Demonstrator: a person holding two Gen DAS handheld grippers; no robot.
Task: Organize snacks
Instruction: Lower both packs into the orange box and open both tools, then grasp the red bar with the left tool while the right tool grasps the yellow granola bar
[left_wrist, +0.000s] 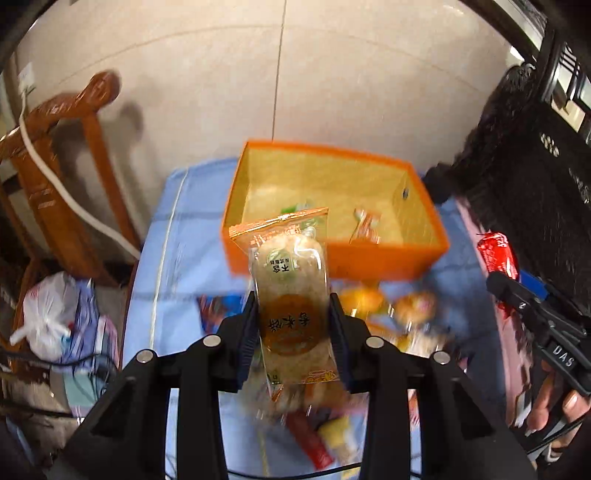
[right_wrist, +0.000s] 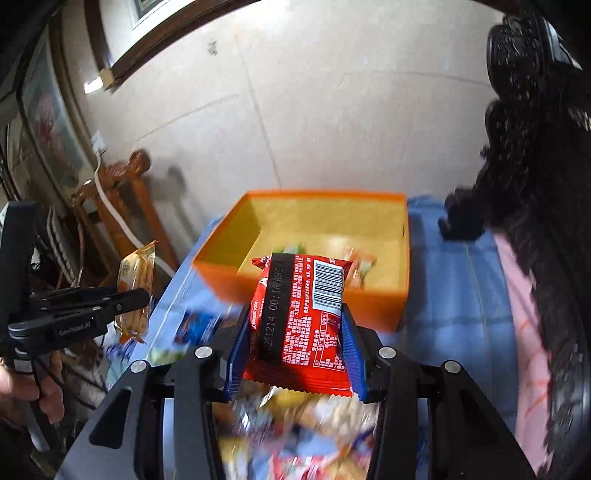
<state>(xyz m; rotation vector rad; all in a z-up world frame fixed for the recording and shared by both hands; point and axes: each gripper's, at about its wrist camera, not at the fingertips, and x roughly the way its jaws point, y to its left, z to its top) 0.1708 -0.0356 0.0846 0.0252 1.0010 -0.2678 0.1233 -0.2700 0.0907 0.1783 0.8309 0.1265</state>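
Note:
My left gripper (left_wrist: 293, 314) is shut on a clear-and-orange rice cracker pack (left_wrist: 291, 280), held above the blue table in front of the orange box (left_wrist: 332, 258). My right gripper (right_wrist: 295, 332) is shut on a red snack pack (right_wrist: 303, 314), also held up before the orange box (right_wrist: 303, 295). The box holds a few small wrapped snacks (left_wrist: 365, 225). The right gripper with its red pack (left_wrist: 496, 253) shows at the right of the left wrist view. The left gripper with its cracker pack (right_wrist: 135, 288) shows at the left of the right wrist view.
Loose snacks (left_wrist: 391, 306) lie blurred on the blue cloth (left_wrist: 184, 258) below both grippers. A wooden chair (left_wrist: 62, 177) with a white cable stands left. A dark carved cabinet (left_wrist: 535, 177) stands right. A tiled wall is behind the box.

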